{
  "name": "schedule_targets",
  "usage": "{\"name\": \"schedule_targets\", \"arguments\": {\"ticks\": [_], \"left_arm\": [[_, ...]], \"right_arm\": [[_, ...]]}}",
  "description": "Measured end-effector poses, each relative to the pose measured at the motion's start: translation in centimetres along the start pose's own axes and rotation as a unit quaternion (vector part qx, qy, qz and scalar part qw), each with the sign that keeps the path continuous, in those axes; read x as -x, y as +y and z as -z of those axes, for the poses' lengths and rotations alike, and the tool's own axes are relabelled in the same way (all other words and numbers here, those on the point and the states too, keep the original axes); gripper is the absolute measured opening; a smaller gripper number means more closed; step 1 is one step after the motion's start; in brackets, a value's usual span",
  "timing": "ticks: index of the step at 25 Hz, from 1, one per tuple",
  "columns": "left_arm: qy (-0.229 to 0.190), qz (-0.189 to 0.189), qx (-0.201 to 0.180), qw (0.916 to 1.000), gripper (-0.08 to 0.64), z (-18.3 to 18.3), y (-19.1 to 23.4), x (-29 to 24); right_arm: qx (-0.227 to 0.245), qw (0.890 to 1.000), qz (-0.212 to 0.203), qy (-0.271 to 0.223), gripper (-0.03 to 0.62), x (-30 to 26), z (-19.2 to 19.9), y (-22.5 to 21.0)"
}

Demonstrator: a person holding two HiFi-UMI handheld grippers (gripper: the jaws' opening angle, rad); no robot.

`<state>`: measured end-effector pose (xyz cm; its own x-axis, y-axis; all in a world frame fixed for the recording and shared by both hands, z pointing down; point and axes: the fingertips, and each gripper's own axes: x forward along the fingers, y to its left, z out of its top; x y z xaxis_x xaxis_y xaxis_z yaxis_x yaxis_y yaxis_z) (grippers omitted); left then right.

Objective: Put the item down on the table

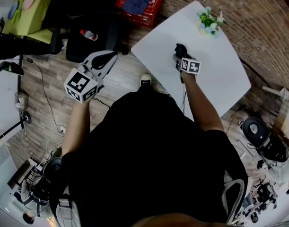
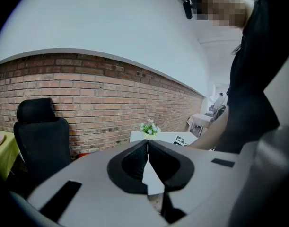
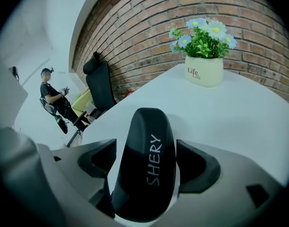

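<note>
A black oblong case (image 3: 146,164) printed "SHERY" stands on end between the jaws of my right gripper (image 3: 149,161), which is shut on it. In the head view the case (image 1: 180,48) is over the near-left part of the white table (image 1: 220,79); whether it touches the top I cannot tell. My left gripper (image 1: 110,56) hangs over the wooden floor left of the table. Its jaws (image 2: 147,148) are shut, pad against pad, with nothing between them.
A white pot of flowers (image 3: 204,70) stands at the table's far corner (image 1: 209,21). A black office chair (image 1: 90,37) and a red box (image 1: 139,4) are on the floor beyond my left gripper. A brick wall (image 3: 191,8) runs behind the table. Another person (image 3: 52,98) sits far off.
</note>
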<state>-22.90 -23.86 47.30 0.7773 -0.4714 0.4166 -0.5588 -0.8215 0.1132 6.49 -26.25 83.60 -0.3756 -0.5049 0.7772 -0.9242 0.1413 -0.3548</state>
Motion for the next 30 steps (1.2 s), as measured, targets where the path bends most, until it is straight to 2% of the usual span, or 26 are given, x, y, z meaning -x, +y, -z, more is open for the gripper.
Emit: {"name": "schedule_targets", "arguments": {"ticks": [30], "left_arm": [[-0.019,0.015,-0.019,0.9995,0.011,-1.0,-5.1,-0.2]], "right_arm": [[-0.010,0.998,-0.010,-0.055,0.383,6.4,-0.6,0.2]]}}
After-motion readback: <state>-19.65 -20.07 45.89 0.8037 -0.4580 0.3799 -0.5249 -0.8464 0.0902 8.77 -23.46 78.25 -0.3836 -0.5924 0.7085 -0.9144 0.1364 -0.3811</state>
